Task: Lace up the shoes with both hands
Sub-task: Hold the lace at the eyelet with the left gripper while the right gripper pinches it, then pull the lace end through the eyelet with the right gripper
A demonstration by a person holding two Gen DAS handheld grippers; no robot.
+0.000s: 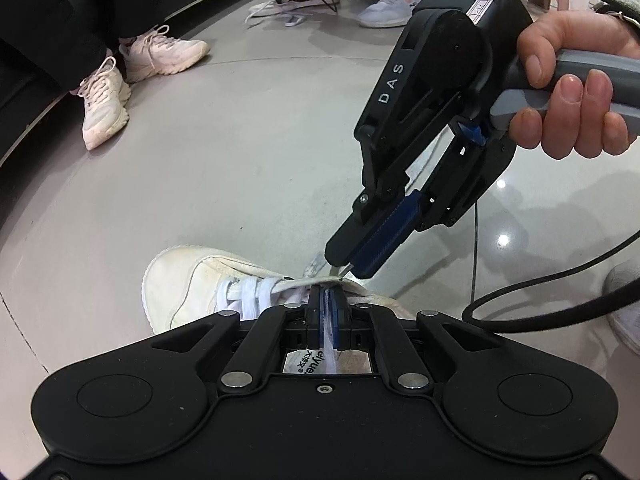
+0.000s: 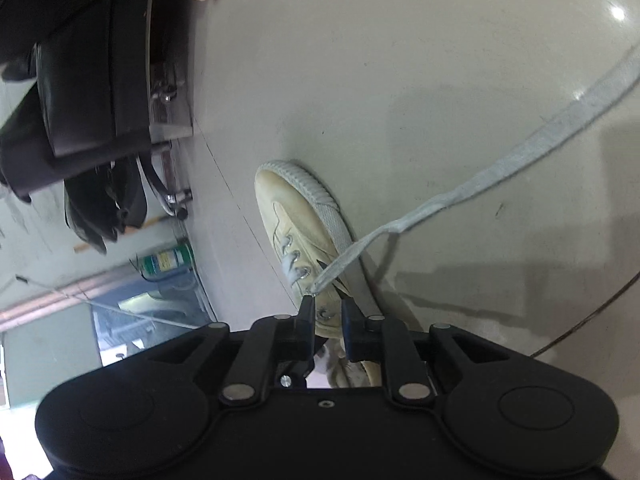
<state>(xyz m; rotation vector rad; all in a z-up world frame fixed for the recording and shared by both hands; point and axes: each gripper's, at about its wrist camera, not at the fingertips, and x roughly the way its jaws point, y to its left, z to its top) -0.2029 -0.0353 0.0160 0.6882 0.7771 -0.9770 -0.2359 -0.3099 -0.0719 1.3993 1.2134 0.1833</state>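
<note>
- One cream canvas shoe [image 1: 188, 280] lies on the pale tiled floor [image 1: 248, 152], scuffed, with a ribbed toe cap and white flat lace [image 2: 500, 176] through its metal eyelets.
- The left gripper [image 1: 327, 300] has its jaws pressed together on a strand of that lace over the tongue.
- The right gripper [image 1: 347, 269], gripped by a hand [image 1: 576, 92], points at the shoe's eyelet edge; its jaws stand slightly apart, with an eyelet edge between them.
- Two pale pink sneakers [image 1: 120, 80] on a seated person's feet stand well apart, and a black cable [image 1: 540, 300] curls beside the shoe.
</note>
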